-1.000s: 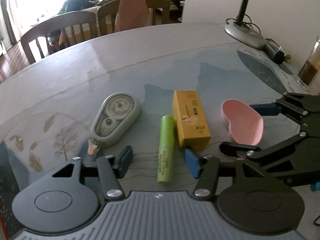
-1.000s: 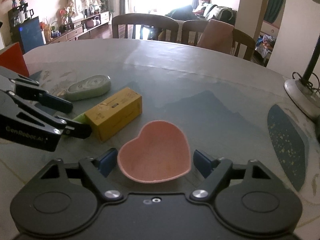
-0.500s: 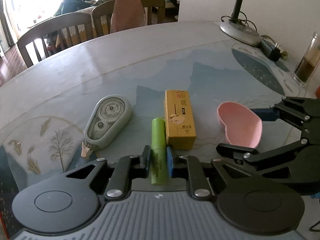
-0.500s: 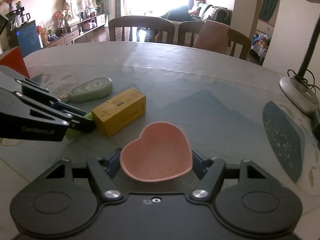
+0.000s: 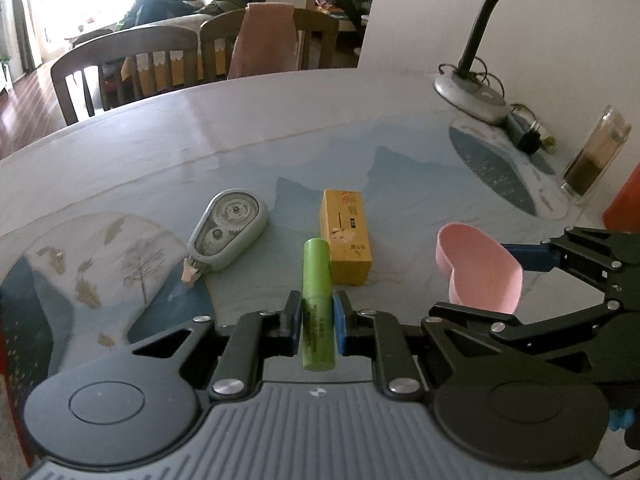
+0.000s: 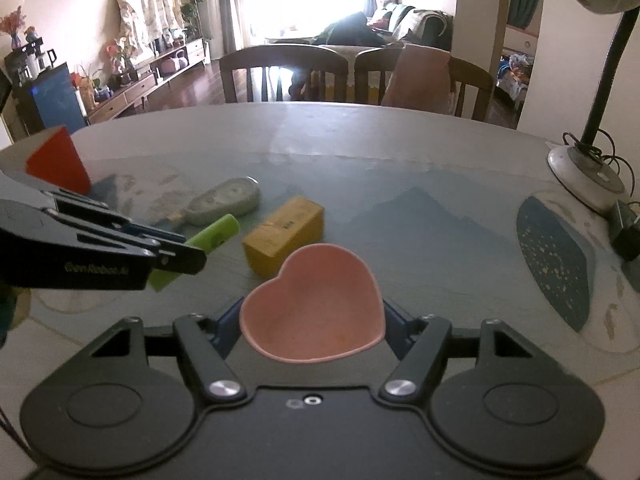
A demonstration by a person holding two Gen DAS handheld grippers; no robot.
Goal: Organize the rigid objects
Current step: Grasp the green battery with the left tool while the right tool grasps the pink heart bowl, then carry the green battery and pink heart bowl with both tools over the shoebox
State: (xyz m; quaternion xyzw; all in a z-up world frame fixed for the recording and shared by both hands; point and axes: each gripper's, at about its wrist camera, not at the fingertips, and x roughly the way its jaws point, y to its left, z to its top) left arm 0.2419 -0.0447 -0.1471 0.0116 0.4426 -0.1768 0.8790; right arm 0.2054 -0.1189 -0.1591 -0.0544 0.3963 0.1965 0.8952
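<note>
Green tube (image 5: 316, 300) clamped in left fingers (image 5: 294, 316); pink dish (image 6: 314, 306) in right.

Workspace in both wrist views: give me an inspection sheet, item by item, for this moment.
Surface: round table with a painted landscape top.
Job's things: green tube; pink heart dish; yellow box and correction tape dispenser lying on the table.
Clutter: desk lamp, glass jar, red block.
Grippers: left hand-held gripper shut on the green tube; right hand-held gripper shut on the pink heart dish, pads at its two sides.
Cables: lamp cord coiled at the lamp base, clear of the job's things.
Surroundings: dining chairs behind the table, a living room beyond.
</note>
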